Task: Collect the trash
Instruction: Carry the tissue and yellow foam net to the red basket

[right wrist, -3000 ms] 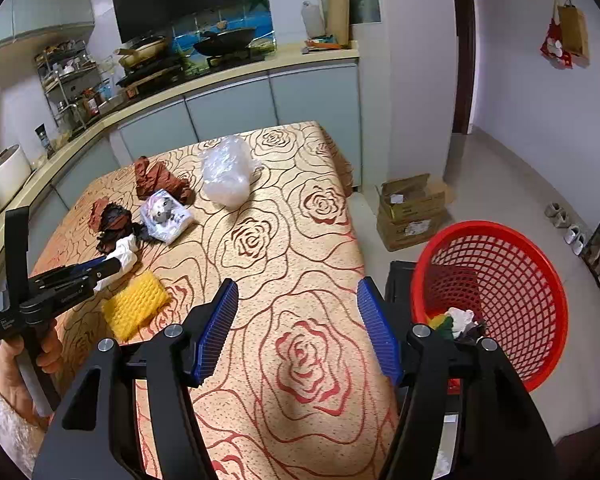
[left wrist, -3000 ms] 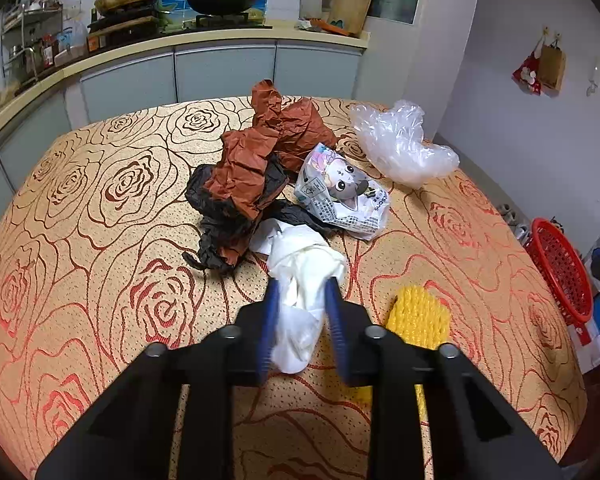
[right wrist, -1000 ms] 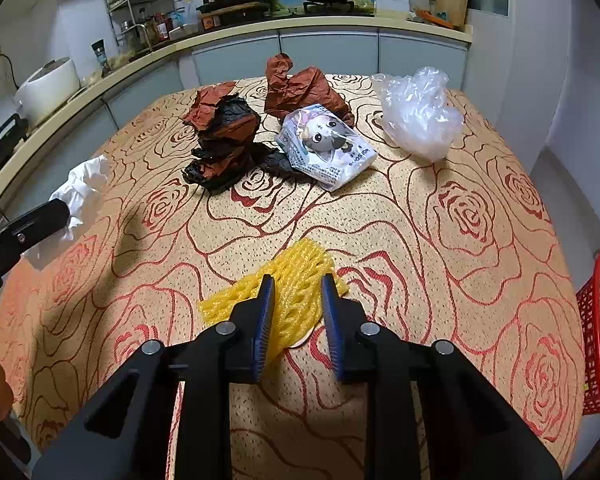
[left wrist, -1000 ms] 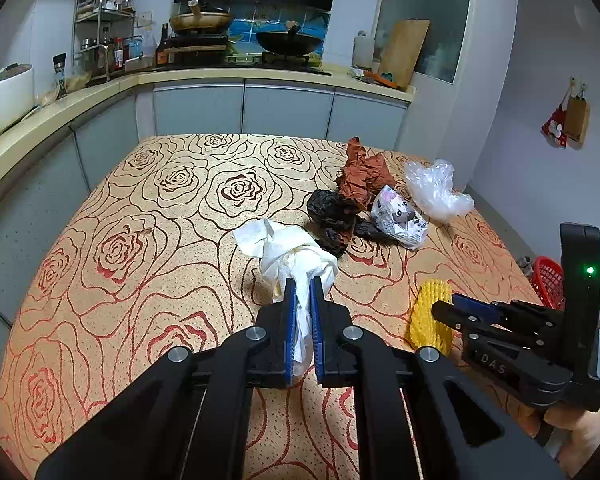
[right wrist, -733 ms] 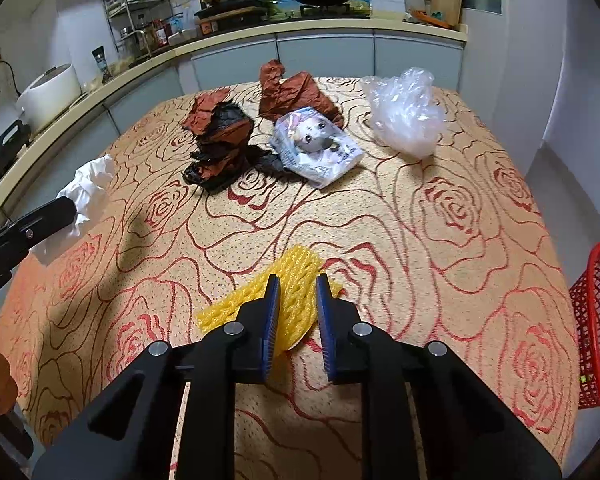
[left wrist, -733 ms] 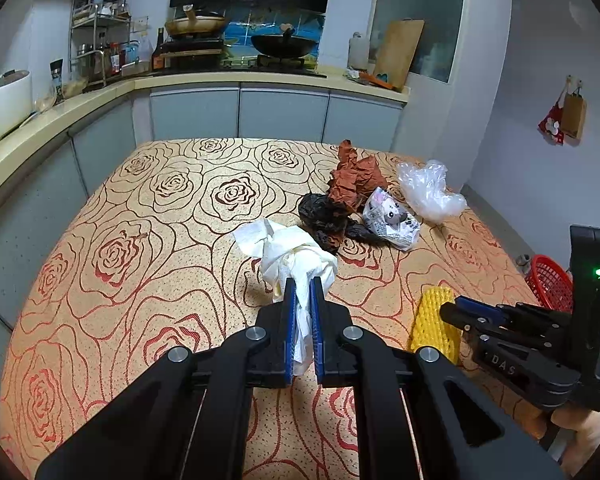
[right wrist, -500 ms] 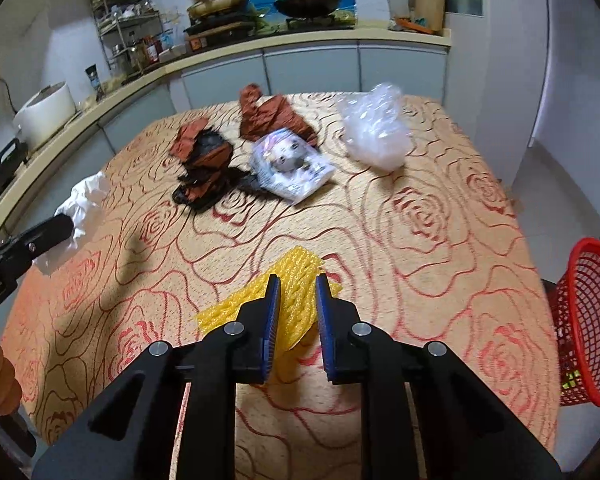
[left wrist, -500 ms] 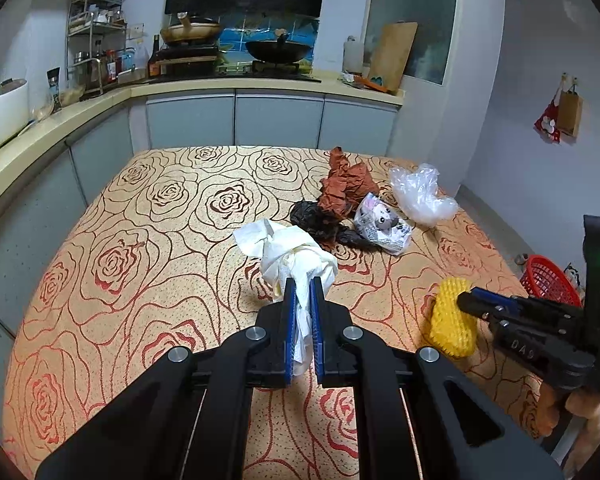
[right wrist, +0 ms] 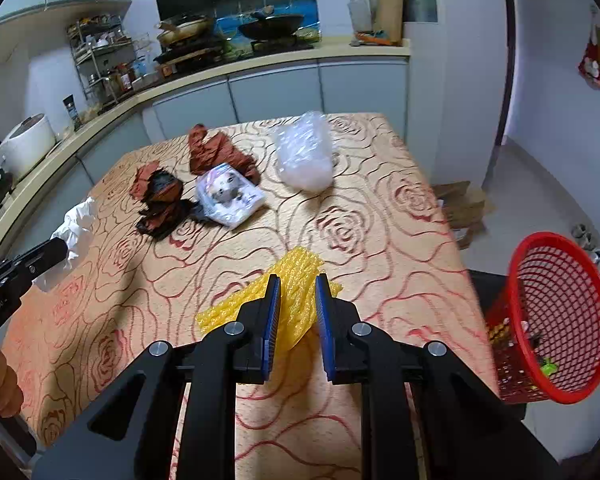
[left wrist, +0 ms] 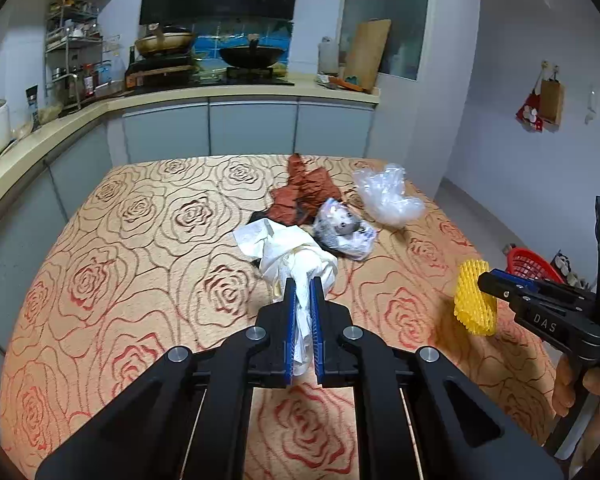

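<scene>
My left gripper is shut on a crumpled white paper wad and holds it above the rose-patterned table. The wad also shows at the left of the right wrist view. My right gripper is shut on a yellow foam net, lifted off the table; it shows in the left wrist view too. On the table lie brown crumpled paper, a black and brown wrapper, a printed packet and a clear plastic bag.
A red mesh basket with some trash inside stands on the floor past the table's right edge. Cardboard boxes lie on the floor behind it. A kitchen counter runs along the back and left.
Both grippers closed on their items and lifted them. The right gripper has swung right with the foam net, bringing the red basket closer into its view.
</scene>
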{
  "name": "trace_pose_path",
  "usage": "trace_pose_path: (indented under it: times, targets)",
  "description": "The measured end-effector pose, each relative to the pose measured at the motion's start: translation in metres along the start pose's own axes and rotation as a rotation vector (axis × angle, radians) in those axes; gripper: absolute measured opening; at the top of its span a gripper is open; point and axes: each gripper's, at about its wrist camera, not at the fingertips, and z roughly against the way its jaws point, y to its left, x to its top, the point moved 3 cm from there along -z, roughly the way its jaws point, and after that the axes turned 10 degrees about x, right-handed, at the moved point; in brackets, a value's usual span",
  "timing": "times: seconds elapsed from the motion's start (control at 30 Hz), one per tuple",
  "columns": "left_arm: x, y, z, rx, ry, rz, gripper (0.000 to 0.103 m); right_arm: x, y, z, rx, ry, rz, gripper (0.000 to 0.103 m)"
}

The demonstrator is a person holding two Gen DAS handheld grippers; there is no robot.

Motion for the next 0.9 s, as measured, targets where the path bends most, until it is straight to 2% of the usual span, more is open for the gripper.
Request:
trace_pose_path:
  times: [0.57, 0.9]
  targets:
    - [0.011, -0.059, 0.001, -0.048, -0.017, -0.057, 0.007, 0.008, -0.048, 0.051, -0.070, -0.104, -0.066, 0.018]
    - [0.023, -0.106, 0.004, -0.125, -0.041, -0.109, 0.007, 0.009, -0.093, 0.084, -0.143, -0.155, -0.125, 0.018]
